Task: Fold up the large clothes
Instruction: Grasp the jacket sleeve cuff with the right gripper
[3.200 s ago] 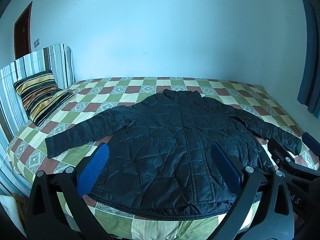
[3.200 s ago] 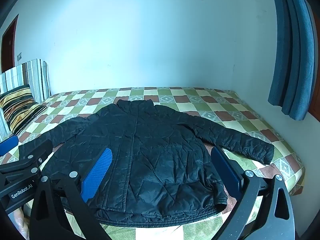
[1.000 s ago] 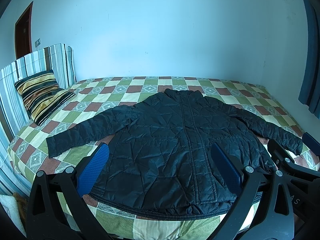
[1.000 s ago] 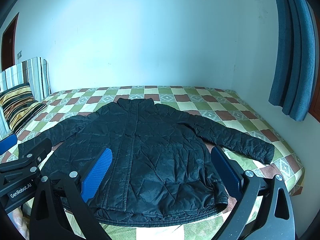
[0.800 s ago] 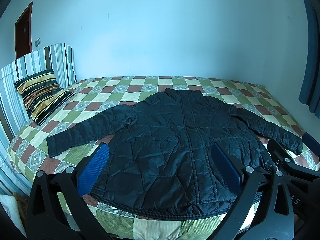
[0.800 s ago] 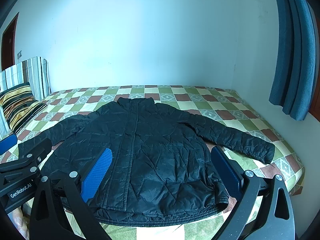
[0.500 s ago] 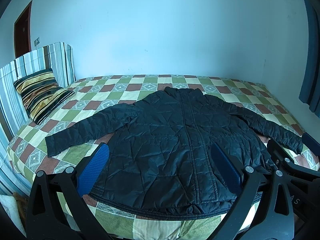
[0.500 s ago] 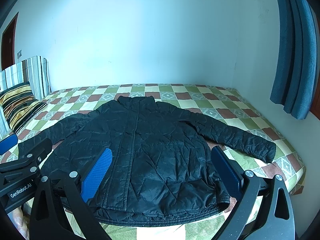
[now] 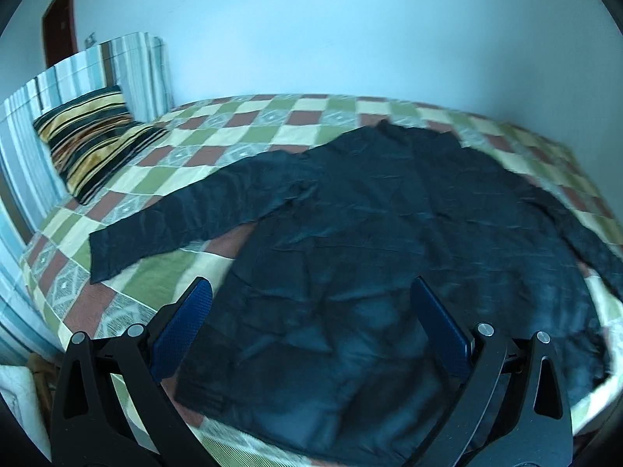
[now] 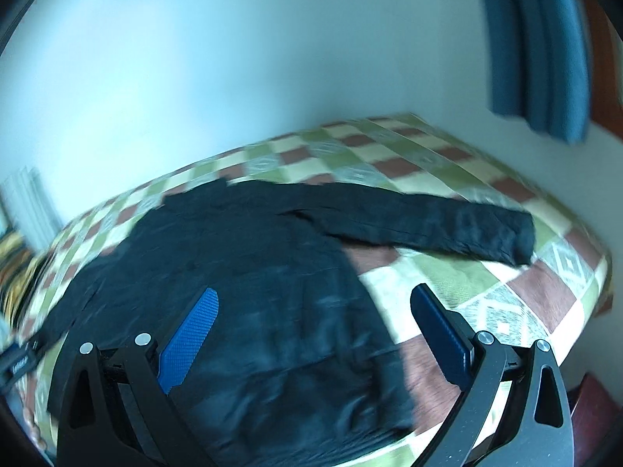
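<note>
A black quilted jacket [image 9: 389, 241] lies flat, front up, on the checked bed [image 9: 272, 116], sleeves spread to both sides. My left gripper [image 9: 311, 323] is open and empty above the jacket's lower left hem. In the right wrist view the jacket [image 10: 241, 272] fills the middle, its right sleeve [image 10: 447, 225] stretched toward the bed's right edge. My right gripper [image 10: 311, 323] is open and empty above the jacket's lower right side. Both views are blurred by motion.
A striped pillow [image 9: 89, 136] leans on the striped headboard [image 9: 78, 74] at the left. A blue curtain [image 10: 537, 46] hangs at the right wall. The bed's near right corner [image 10: 584, 272] drops off to the floor.
Both grippers have moved in closer and lower over the jacket. The left view has swung left, the right view has swung right and tilted. Both stay open.
</note>
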Action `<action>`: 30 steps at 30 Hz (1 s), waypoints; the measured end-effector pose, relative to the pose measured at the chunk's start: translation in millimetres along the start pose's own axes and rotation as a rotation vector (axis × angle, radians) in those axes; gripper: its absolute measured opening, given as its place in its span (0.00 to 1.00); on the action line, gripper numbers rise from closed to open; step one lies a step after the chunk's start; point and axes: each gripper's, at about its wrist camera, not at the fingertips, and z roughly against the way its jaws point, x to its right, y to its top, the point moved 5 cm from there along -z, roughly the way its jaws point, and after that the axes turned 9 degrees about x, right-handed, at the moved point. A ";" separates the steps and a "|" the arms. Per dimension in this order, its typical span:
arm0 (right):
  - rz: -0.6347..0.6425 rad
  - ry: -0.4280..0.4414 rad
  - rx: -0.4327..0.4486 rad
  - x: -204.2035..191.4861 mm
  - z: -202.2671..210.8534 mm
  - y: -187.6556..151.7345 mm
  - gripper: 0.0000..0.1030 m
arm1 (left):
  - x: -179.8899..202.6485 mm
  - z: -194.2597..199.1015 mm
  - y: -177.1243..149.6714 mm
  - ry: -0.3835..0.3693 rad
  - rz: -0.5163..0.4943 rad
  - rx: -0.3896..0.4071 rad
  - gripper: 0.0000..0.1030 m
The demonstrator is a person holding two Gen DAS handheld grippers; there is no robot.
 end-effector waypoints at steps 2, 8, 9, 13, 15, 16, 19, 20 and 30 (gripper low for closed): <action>-0.075 -0.038 -0.013 36.0 -16.5 3.3 0.95 | -13.2 -19.5 -1.6 0.033 0.024 -0.021 0.98; -0.226 -0.185 -0.006 139.9 -56.7 19.9 0.95 | -47.0 -60.3 -4.4 0.088 0.100 -0.085 0.98; -0.245 -0.205 -0.007 151.9 -62.6 22.2 0.95 | -51.4 -65.5 -4.6 0.096 0.108 -0.089 0.98; -0.335 -0.309 -0.023 214.6 -83.7 25.3 0.91 | -62.2 -81.8 -7.6 0.125 0.130 -0.109 0.98; -0.360 -0.350 -0.037 235.7 -91.3 23.5 0.72 | -65.4 -90.9 -9.0 0.127 0.135 -0.121 0.98; -0.383 -0.367 -0.057 248.0 -96.6 21.1 0.65 | -67.0 -93.7 -10.4 0.130 0.138 -0.127 0.98; -0.472 -0.368 -0.084 272.5 -105.7 12.9 0.65 | -70.0 -100.7 -15.0 0.145 0.141 -0.146 0.98; -0.496 -0.371 -0.088 278.4 -106.8 10.5 0.65 | -71.5 -103.9 -16.3 0.150 0.140 -0.152 0.98; -0.664 -0.287 -0.148 299.8 -133.2 -12.6 0.66 | -76.8 -115.6 -20.5 0.177 0.131 -0.174 0.98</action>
